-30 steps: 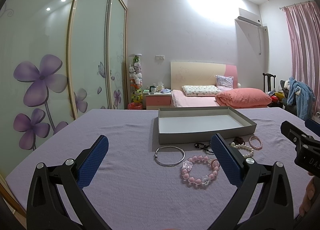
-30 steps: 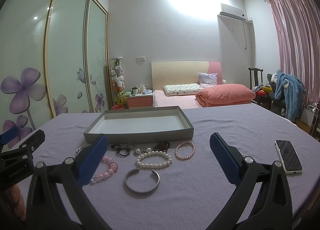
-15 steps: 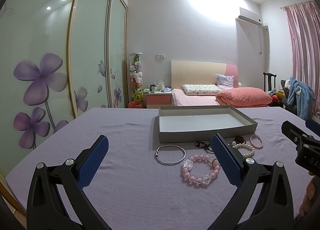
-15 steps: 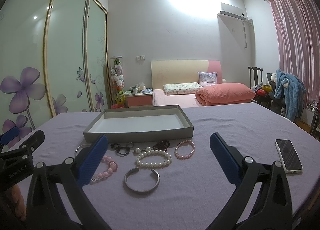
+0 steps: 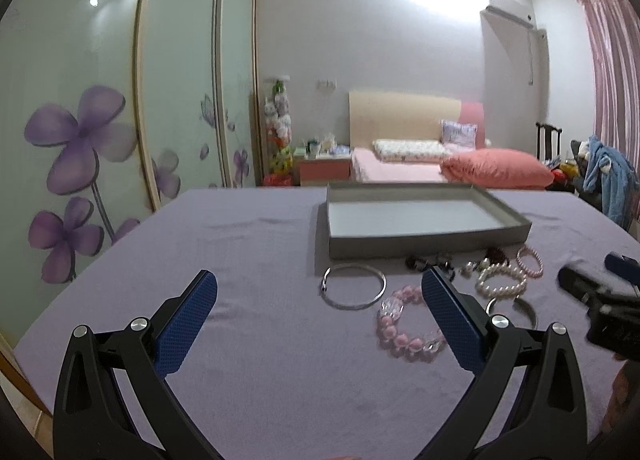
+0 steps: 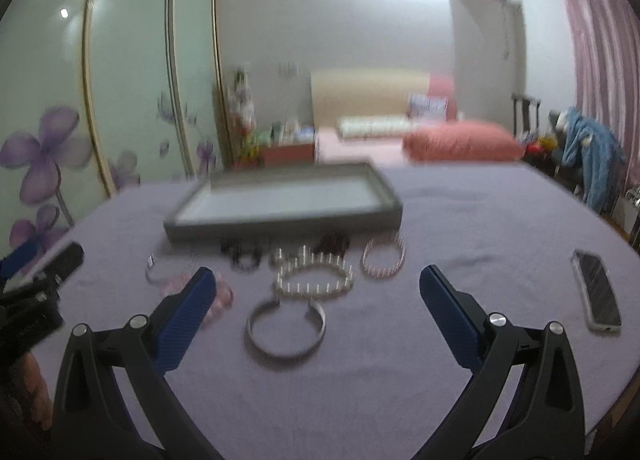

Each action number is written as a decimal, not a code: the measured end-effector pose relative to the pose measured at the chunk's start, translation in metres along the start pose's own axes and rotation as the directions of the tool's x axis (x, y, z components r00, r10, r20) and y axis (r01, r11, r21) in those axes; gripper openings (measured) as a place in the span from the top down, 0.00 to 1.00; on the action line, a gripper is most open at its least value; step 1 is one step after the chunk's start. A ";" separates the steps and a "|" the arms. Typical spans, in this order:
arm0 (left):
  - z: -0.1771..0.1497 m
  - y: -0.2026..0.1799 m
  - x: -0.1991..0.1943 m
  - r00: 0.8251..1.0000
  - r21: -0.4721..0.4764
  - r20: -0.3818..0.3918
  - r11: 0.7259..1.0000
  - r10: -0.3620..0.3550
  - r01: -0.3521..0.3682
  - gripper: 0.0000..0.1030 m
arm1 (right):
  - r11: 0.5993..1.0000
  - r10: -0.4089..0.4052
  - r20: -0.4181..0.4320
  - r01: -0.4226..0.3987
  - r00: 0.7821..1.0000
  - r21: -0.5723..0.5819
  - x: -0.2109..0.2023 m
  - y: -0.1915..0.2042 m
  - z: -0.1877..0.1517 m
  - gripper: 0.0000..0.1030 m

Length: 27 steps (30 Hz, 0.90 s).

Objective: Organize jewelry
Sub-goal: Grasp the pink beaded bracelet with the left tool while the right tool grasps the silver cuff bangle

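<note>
A shallow grey tray [image 5: 424, 242] [image 6: 280, 226] with a white floor sits empty on the purple cloth. In front of it lie a thin silver bangle [image 5: 354, 291], a pink bead bracelet [image 5: 408, 326], a white pearl bracelet [image 5: 502, 283] [image 6: 314, 280], a small pink bead bracelet [image 5: 529, 260] [image 6: 383, 254], dark pieces [image 5: 428, 262] [image 6: 244, 258] and a silver cuff [image 6: 286, 326]. My left gripper [image 5: 320, 310] is open, low over the cloth, left of the pink bead bracelet. My right gripper [image 6: 316, 306] is open above the silver cuff. Neither one holds anything.
A phone [image 6: 598, 294] lies on the cloth at the right. Behind the table are a bed with a coral duvet [image 5: 496, 174], a wardrobe with flower-printed sliding doors [image 5: 120, 120] on the left, and a chair with blue clothing [image 5: 608, 176] by pink curtains.
Both grippers have moved forward and down toward the jewellery, which now looks larger. The right wrist view is blurred by motion. No piece has shifted.
</note>
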State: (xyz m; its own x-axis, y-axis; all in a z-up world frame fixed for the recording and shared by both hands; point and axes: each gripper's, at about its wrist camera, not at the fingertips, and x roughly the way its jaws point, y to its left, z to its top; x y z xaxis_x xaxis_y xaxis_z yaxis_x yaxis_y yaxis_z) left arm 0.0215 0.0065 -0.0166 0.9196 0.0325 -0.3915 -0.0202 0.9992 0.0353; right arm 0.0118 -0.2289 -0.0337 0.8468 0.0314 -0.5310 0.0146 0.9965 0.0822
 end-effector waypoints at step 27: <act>0.005 -0.025 0.059 0.955 0.115 -0.280 0.985 -0.094 0.130 0.02 | 0.997 -0.035 -0.330 0.011 0.943 -0.073 0.056 0.019 -0.017 0.37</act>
State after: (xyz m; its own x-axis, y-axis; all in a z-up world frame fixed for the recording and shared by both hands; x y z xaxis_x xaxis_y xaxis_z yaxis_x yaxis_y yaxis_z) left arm 0.0783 -0.0171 -0.0364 0.7706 -0.0557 -0.6349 0.1451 0.9854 0.0896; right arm 0.0506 -0.2069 -0.0766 0.6227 0.0205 -0.7822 -0.0151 0.9998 0.0142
